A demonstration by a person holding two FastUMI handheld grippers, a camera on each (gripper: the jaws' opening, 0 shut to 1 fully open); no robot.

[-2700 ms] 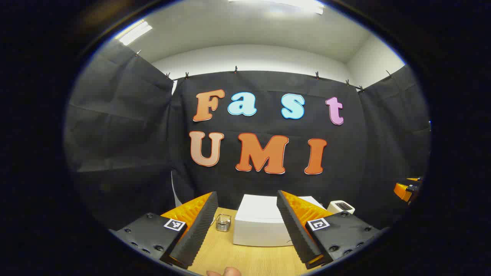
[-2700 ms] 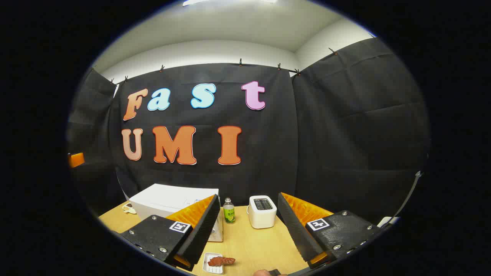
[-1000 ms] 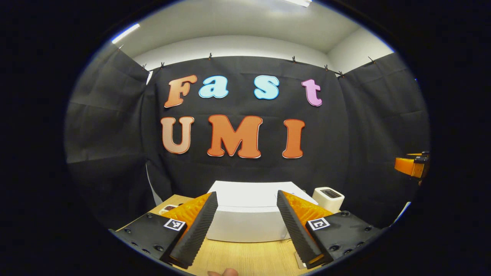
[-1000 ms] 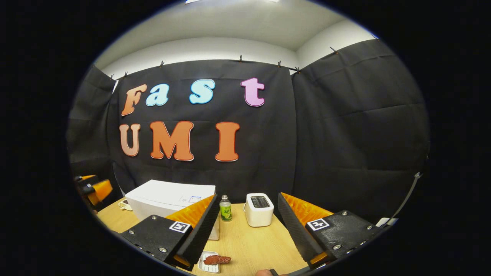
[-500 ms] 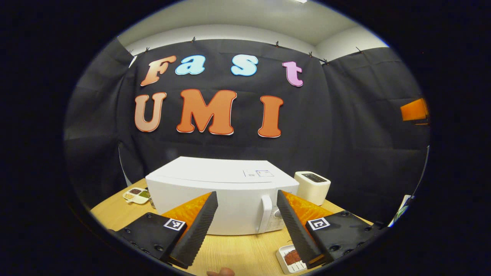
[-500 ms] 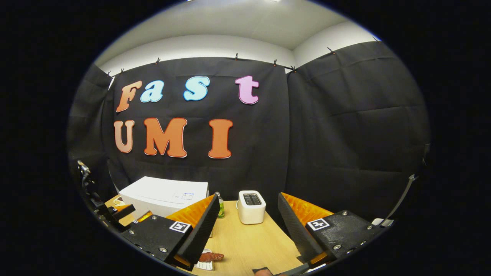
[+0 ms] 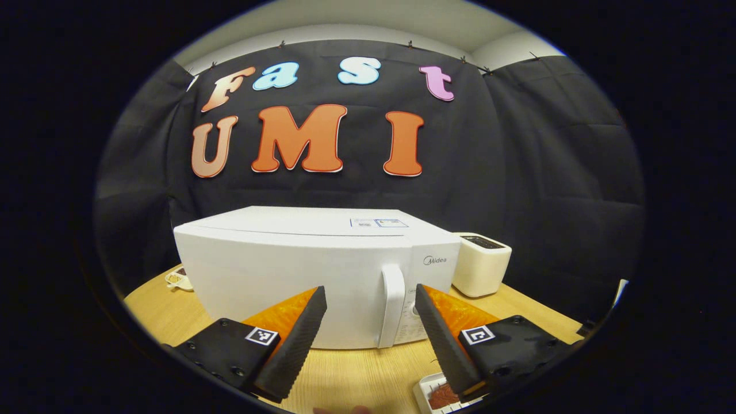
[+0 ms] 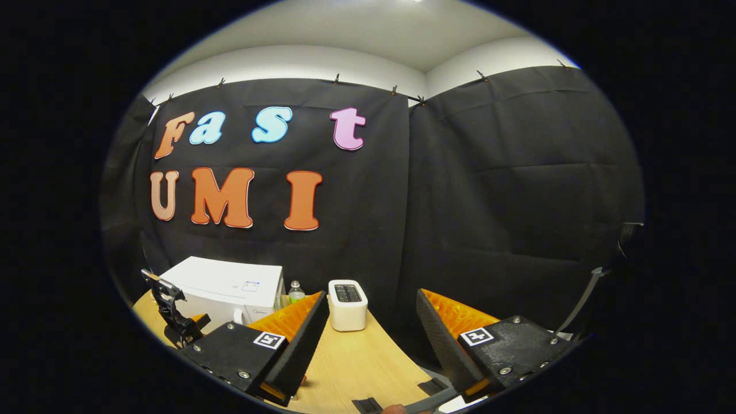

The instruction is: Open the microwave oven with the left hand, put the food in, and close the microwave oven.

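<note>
The left gripper (image 7: 371, 322) hangs wide open before the closed white box-shaped microwave oven (image 7: 299, 270), its upright white handle (image 7: 391, 305) between the fingers, closer than half a second ago. The reddish food in a white ridged tray (image 7: 440, 395) lies just beside the right finger. The right gripper (image 8: 368, 330), open, overlooks bare wooden table (image 8: 356, 362).

Black cloth (image 8: 506, 190) hangs on all sides as the booth's wall, clipped along its top edge at 12 o'clock, with creases running across it. Two panels meet in a corner (image 8: 409, 207) just right of centre in the right gripper view. Above the cloth a white wall (image 8: 299, 60) and pale ceiling (image 8: 368, 31) show. At 6 o'clock a light wooden table (image 7: 351, 376) spreads toward the cloth; its top is brightly lit.
</note>
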